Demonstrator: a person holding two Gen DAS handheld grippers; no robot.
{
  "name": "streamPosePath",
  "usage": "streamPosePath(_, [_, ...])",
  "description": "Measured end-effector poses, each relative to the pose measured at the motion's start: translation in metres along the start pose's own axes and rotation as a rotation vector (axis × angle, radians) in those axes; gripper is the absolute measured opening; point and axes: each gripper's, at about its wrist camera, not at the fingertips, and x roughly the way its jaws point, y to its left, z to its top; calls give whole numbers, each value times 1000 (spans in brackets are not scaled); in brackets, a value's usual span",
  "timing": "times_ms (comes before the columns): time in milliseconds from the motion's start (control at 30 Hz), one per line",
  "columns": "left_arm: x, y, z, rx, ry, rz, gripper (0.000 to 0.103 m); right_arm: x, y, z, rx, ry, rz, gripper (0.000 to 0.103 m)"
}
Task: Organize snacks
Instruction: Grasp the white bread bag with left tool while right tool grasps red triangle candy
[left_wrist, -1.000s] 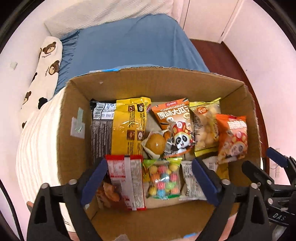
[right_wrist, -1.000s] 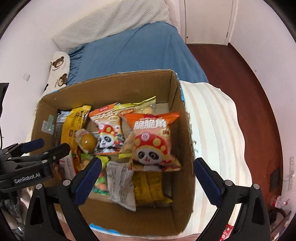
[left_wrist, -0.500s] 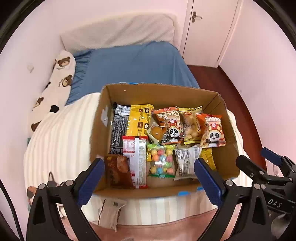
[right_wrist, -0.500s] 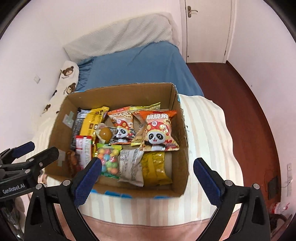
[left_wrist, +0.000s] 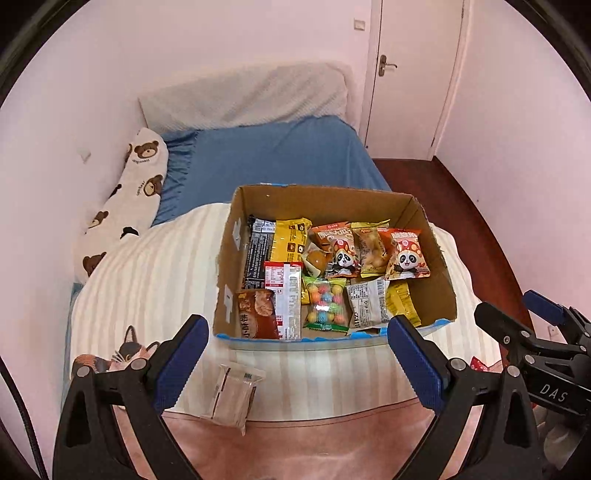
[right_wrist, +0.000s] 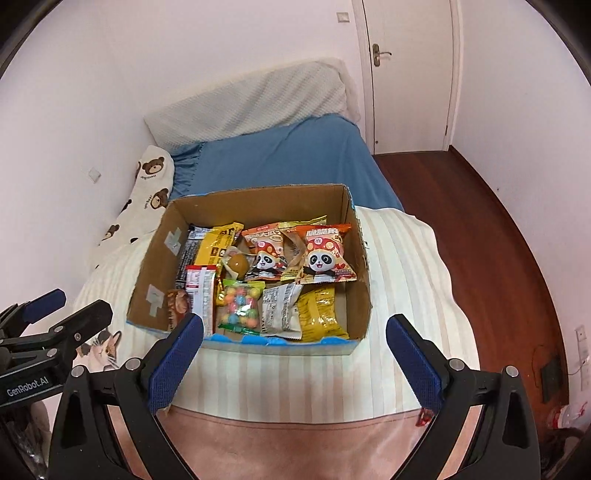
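An open cardboard box (left_wrist: 406, 210) (right_wrist: 258, 197) stands on a striped blanket on the bed. It holds several snack packets, among them a panda chips bag (left_wrist: 406, 253) (right_wrist: 325, 254), a bag of coloured candy balls (left_wrist: 325, 302) (right_wrist: 238, 304) and a yellow bag (left_wrist: 290, 240). One clear-wrapped snack (left_wrist: 234, 393) lies on the blanket in front of the box. My left gripper (left_wrist: 297, 363) is open and empty, pulled back in front of the box. My right gripper (right_wrist: 295, 363) is open and empty too, in front of the box.
A bear-print pillow (left_wrist: 125, 206) lies along the left wall. Blue sheet (left_wrist: 280, 158) and a white pillow lie behind the box. A pink cover (left_wrist: 295, 443) hangs at the near bed edge. Wooden floor (right_wrist: 498, 240) and a door are on the right.
Both grippers have drawn back and up from over the box, so the whole box and bed show now. The loose wrapped snack in front of the box has come into view.
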Motion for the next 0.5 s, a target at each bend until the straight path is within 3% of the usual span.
streamPosePath(267, [-17,2,-19,-49,-40,9,99,-19,1,-13,27,-9,62,101])
streamPosePath(400, [3,-4,-41,-44,-9,67,99,-1,-28,-34,113,59,90,101])
streamPosePath(500, [38,-10,-66,-43,66,101,99,25,-71,-57,208,135,46,101])
